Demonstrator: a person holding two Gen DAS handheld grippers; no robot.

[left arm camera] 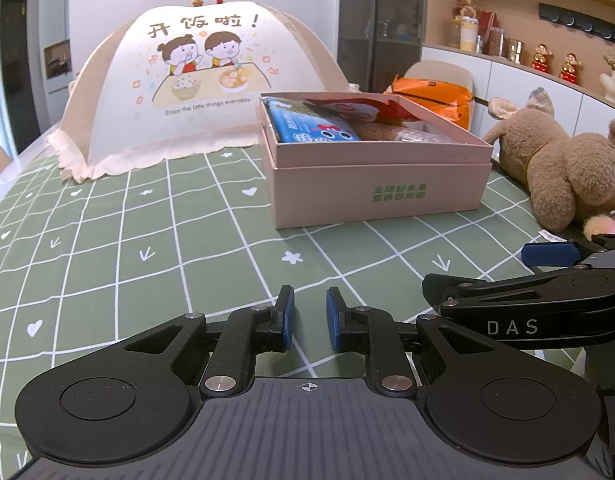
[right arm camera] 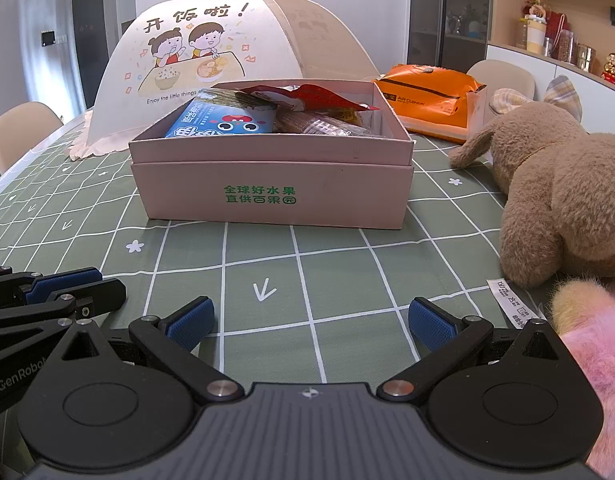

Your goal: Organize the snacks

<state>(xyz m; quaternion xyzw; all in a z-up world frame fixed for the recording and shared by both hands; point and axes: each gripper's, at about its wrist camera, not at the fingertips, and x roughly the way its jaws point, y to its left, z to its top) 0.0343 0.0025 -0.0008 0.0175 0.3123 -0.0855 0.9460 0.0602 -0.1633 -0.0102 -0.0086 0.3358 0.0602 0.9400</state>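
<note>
The pink box (right arm camera: 271, 196) on the green checked tablecloth (right arm camera: 335, 280) serves as the landmark. To its left and behind it stands a domed mesh food cover (right arm camera: 211, 60), printed with two cartoon children at a table; its frilled hem rests on the cloth just beside the box's back left corner.

Inside the box lie the snacks. A blue snack packet (right arm camera: 223, 120) leans against the left part. To its right a brown ribbed packet (right arm camera: 303, 122) lies along the middle, and a red packet (right arm camera: 319, 98) sits on top towards the back. The box's lid is off and the box appears nested in it.

In front of the box, on the near side, the two grippers hover over bare cloth with nothing between their fingers. The left gripper (left arm camera: 310, 318) is to the left of the box's front face, well apart from it; its blue pads stand close together with only a narrow gap, so it is nearly closed and empty. The right gripper (right arm camera: 310, 322) points straight at the box's front wall, with its jaws spread wide and empty.

Behind the box to the right lies an orange bag (right arm camera: 427, 100). Further right, beside the box's right wall but not touching it, a brown plush toy (right arm camera: 559, 192) lies on the cloth, and a pink fluffy thing (right arm camera: 599, 360) sits at the near right edge.
</note>
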